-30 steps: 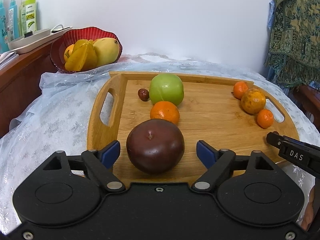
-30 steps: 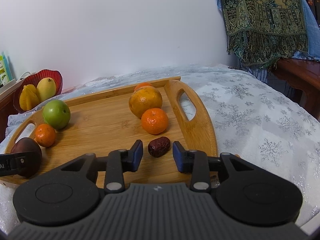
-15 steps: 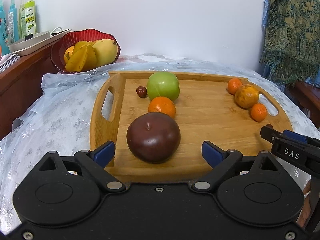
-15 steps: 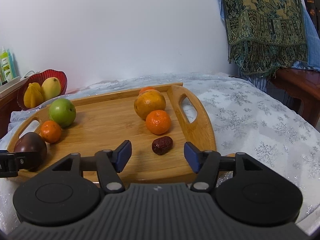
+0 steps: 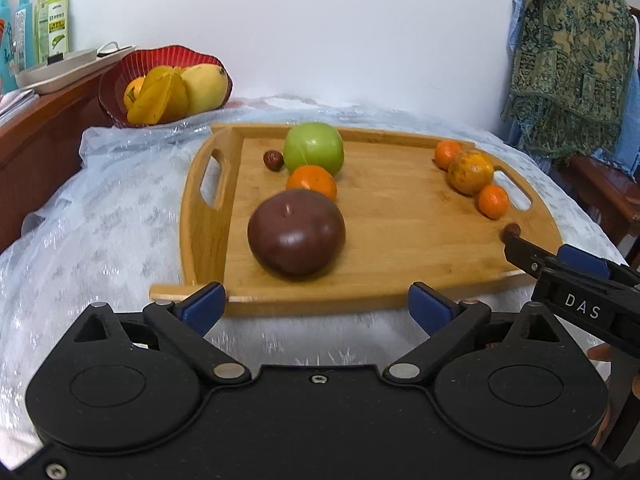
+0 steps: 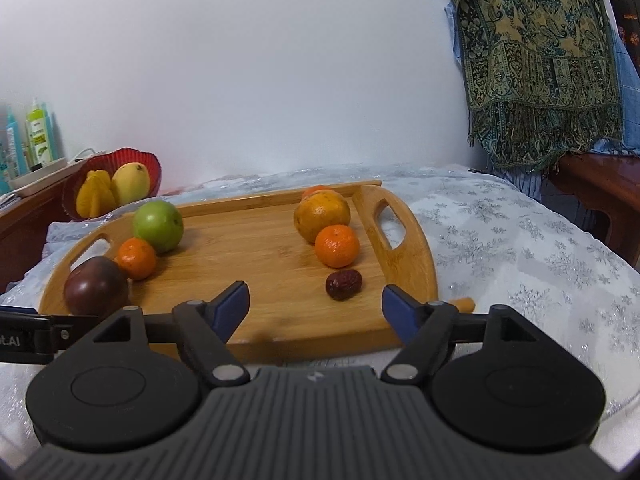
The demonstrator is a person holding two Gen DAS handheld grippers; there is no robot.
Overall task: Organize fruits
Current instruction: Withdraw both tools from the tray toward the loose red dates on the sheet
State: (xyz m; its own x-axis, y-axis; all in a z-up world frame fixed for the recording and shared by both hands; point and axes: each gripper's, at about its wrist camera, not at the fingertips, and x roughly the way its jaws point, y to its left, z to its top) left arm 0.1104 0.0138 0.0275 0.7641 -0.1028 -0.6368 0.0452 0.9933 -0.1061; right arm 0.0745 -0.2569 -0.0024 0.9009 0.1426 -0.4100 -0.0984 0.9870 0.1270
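Note:
A wooden tray (image 5: 384,240) (image 6: 256,248) lies on the cloth-covered table. On its left side sit a dark purple fruit (image 5: 296,232) (image 6: 96,286), an orange (image 5: 312,182) (image 6: 137,258), a green apple (image 5: 314,148) (image 6: 158,226) and a red date (image 5: 273,160). At the right are a big orange (image 5: 470,171) (image 6: 322,216), small oranges (image 5: 493,201) (image 6: 337,245) and another date (image 6: 343,285). My left gripper (image 5: 316,306) hangs before the tray's near edge, jaws still opening, nothing between them. My right gripper (image 6: 316,306) is also opening, empty, short of the date.
A red bowl (image 5: 120,76) (image 6: 148,164) with starfruit and a mango stands at the back left by a wooden cabinet (image 5: 24,140) with bottles. A patterned cloth (image 6: 536,60) hangs at the right over dark wood furniture (image 6: 600,192).
Both grippers have drawn back from the tray and spread their jaws wider. The purple fruit and the date, once between the pads, now lie free on the tray.

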